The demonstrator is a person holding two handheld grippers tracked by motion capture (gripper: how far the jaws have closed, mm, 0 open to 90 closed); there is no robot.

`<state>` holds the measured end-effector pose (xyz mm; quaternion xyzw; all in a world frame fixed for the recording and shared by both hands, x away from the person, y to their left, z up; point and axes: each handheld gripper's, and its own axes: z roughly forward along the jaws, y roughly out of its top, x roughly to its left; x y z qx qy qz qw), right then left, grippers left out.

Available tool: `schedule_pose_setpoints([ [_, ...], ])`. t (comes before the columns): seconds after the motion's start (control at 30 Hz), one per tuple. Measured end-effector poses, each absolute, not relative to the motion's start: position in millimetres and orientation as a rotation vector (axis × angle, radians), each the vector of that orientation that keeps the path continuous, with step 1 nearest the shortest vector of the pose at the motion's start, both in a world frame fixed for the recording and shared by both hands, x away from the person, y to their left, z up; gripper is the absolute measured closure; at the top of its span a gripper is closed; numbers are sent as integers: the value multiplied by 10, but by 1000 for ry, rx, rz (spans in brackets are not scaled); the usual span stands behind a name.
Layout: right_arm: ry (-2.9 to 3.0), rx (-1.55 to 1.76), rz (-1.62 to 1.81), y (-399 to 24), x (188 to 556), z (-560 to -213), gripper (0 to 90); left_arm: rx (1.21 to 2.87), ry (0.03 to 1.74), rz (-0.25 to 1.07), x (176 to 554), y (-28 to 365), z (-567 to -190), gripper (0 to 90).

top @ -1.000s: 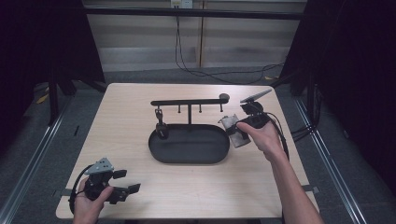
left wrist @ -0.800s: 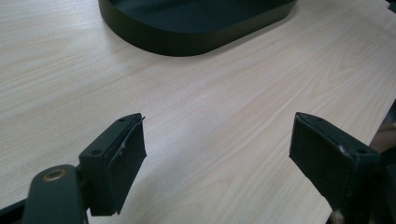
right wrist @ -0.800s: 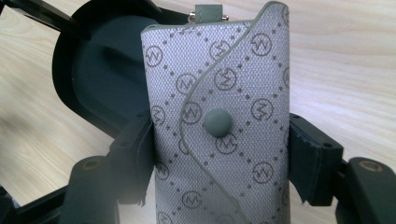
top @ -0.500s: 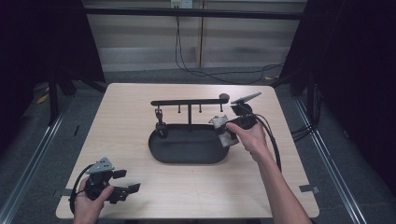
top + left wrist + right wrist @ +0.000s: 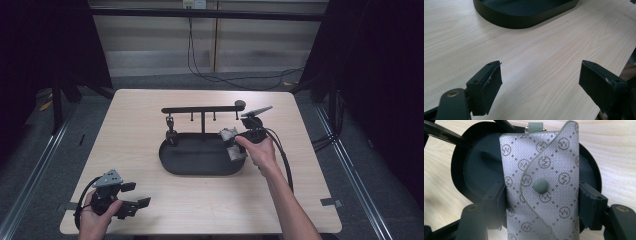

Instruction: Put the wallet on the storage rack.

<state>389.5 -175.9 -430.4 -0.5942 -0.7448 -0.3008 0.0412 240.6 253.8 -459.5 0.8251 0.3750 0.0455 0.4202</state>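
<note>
While the small grey fabric key pouch [image 5: 540, 185], the one with a printed monogram pattern and a round snap button on its flap, was pinched across its width between both black jaws of the right gripper [image 5: 541, 206], it hung just over the right end of the black oval metal tray [image 5: 200, 162], so it wasn't set down yet as far as I could tell. Jaws were closed snug on both sides of the pouch, with a little green tab [image 5: 535, 126] poking out of its far end. From the high view the pouch [image 5: 231, 143] sat right at the tray's right rim, below the black T-shaped hanger bar [image 5: 202, 108] that rises from the tray's back edge, with a few small hooks under it. My guess is it was either going onto a hook or down into the tray, and that part was left to do; the pickup was done. Meanwhile the left gripper [image 5: 131, 201] was parked well away at the near left corner of the light wooden table [image 5: 130, 125], jaws spread wide with nothing between them, just bare tabletop.
</note>
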Motion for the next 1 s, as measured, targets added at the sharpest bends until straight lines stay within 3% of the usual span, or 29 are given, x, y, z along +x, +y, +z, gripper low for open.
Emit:
schedule_pose_setpoints([
  [1.0, -2325, -1841, -787, -1608, 3979, -4741, 314, 2044, 957, 81, 2423, 2555, -4605, 182],
])
